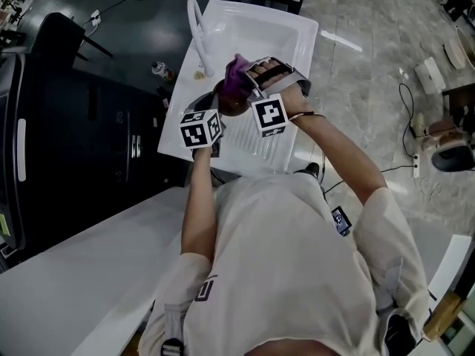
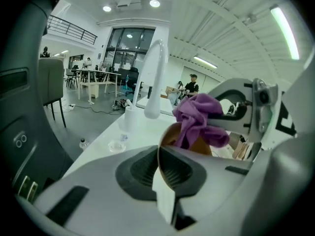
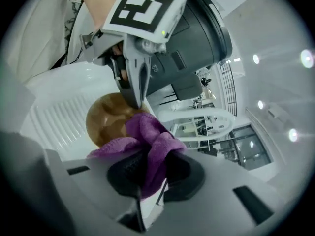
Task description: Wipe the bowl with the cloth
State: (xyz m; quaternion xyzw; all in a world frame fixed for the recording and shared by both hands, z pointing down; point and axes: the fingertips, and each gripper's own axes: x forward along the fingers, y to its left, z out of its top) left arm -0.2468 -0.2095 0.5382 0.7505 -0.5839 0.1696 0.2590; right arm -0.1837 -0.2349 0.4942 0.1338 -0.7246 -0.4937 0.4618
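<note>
Wiping step: left gripper fingers pinch the bowl by its rim; right gripper fingers clamp the cloth against it. Next: rub round inside.

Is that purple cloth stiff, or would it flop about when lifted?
Probably floppy: the purple cloth bunches into soft folds and droops over the right gripper pinching it. Likely light, since a narrow pinch holds it. Its fuzzy look suggests it grips rather than slips.
</note>
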